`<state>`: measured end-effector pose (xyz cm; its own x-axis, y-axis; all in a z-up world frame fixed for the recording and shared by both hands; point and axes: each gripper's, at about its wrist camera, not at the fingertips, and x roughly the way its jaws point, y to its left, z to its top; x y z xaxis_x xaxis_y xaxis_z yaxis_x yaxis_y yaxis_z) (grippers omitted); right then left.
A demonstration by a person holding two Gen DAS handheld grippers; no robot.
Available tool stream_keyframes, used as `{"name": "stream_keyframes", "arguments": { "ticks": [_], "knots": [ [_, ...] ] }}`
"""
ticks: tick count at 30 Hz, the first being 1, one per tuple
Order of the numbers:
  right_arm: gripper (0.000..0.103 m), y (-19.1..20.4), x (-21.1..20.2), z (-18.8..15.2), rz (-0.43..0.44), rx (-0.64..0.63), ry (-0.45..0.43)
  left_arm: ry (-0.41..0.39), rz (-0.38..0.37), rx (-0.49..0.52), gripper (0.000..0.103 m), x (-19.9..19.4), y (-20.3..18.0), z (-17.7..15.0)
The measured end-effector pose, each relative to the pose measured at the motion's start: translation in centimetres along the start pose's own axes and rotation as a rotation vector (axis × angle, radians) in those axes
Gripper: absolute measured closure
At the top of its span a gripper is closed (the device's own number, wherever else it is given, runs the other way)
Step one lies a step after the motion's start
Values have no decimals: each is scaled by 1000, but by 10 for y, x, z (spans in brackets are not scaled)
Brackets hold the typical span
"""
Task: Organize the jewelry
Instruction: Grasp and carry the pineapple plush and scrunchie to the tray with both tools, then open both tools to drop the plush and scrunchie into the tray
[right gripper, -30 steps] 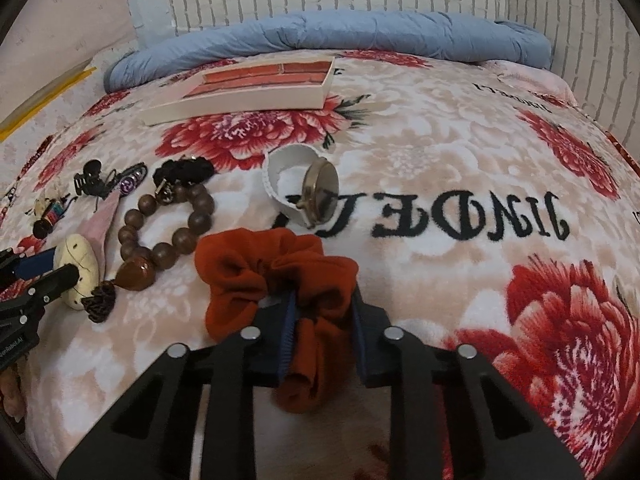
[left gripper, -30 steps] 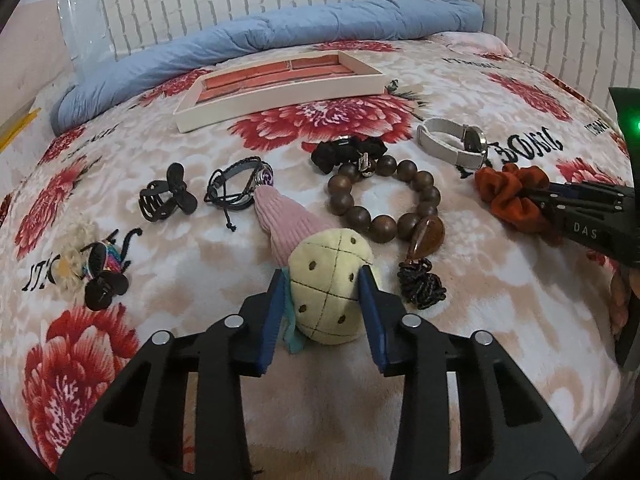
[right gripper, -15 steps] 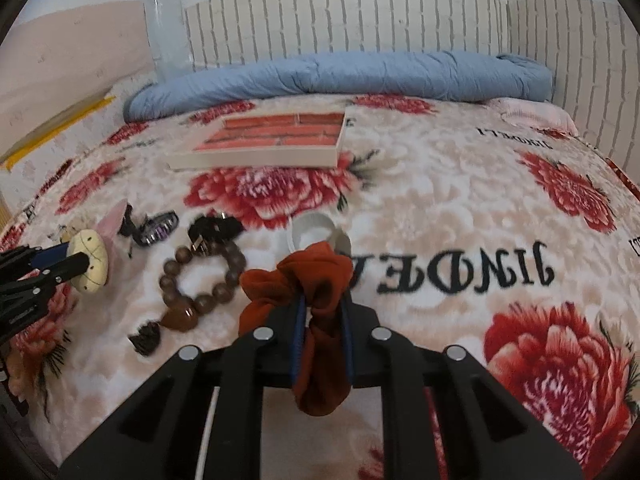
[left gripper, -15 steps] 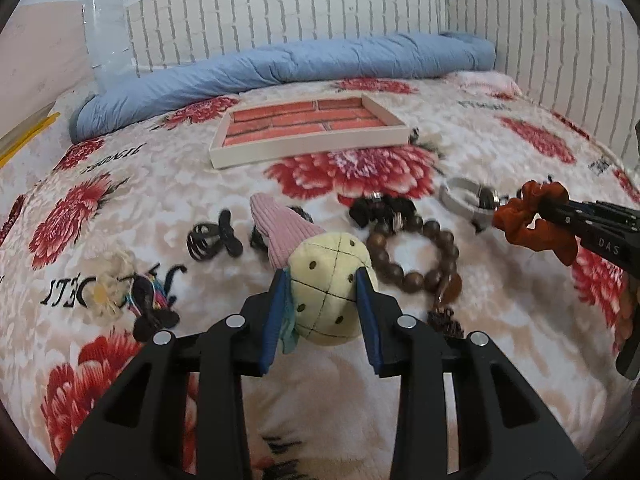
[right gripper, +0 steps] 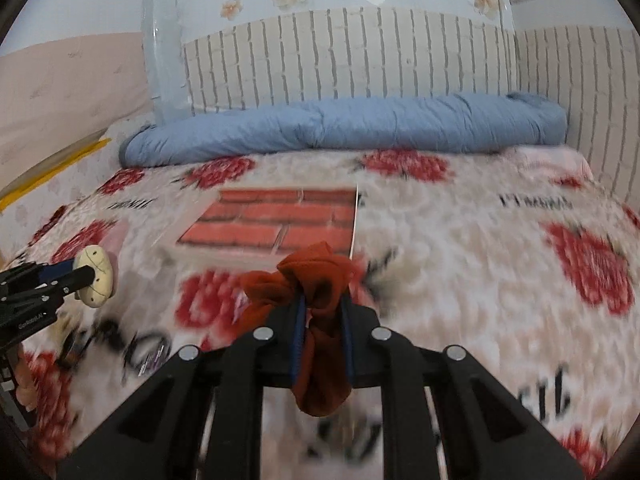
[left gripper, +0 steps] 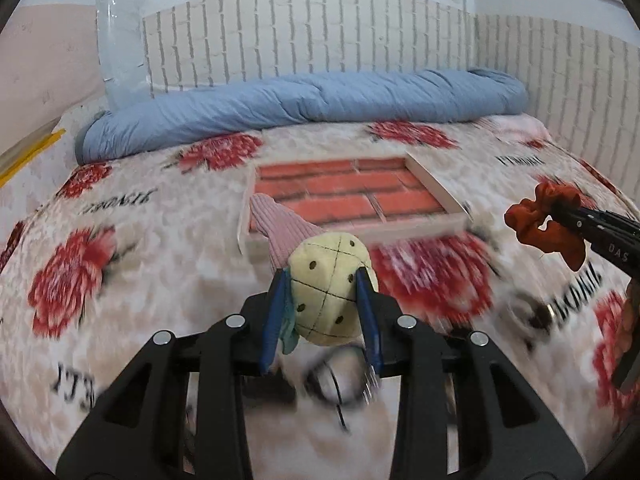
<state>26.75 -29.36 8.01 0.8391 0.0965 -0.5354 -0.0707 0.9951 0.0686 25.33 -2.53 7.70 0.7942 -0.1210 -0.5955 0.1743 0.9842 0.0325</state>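
My left gripper (left gripper: 322,294) is shut on a plush hair clip (left gripper: 326,294) with a yellow dotted ball and a pink ribbed ear, held above the bed. It also shows in the right wrist view (right gripper: 96,282). My right gripper (right gripper: 322,306) is shut on an orange scrunchie (right gripper: 316,280), also lifted; it shows at the right of the left wrist view (left gripper: 546,226). A shallow tray (left gripper: 434,186) with a red brick-pattern floor lies ahead of both grippers, also in the right wrist view (right gripper: 276,226). Blurred jewelry (right gripper: 146,350) lies on the blanket below.
The bed has a floral blanket (left gripper: 132,256). A rolled blue duvet (left gripper: 304,106) lies along the far edge against a brick-pattern wall. A watch (left gripper: 536,310) lies blurred on the blanket at the right.
Both grippers have lifted their items off the blanket and moved forward toward the tray, which is now much closer. The remaining jewelry has dropped to the bottom of both views.
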Motion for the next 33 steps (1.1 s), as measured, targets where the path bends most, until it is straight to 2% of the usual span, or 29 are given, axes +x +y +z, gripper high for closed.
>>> {"name": "stream_keyframes", "arguments": {
  "ticks": [7, 12, 18, 22, 27, 33],
  "knots": [
    [87, 18, 97, 63, -15, 0, 21, 4, 53, 55, 69, 84, 2, 80],
    [87, 27, 167, 85, -36, 0, 78, 69, 88, 67, 69, 163, 3, 112],
    [87, 18, 236, 89, -63, 35, 170, 181, 92, -20, 69, 248, 17, 130],
    [87, 11, 267, 88, -82, 38, 215, 248, 91, -42, 69, 286, 22, 132],
    [87, 8, 293, 92, -96, 30, 281, 318, 88, -41, 67, 316, 24, 136],
    [83, 9, 312, 92, -116, -2, 347, 332, 99, -23, 61, 323, 21, 142]
  ]
}}
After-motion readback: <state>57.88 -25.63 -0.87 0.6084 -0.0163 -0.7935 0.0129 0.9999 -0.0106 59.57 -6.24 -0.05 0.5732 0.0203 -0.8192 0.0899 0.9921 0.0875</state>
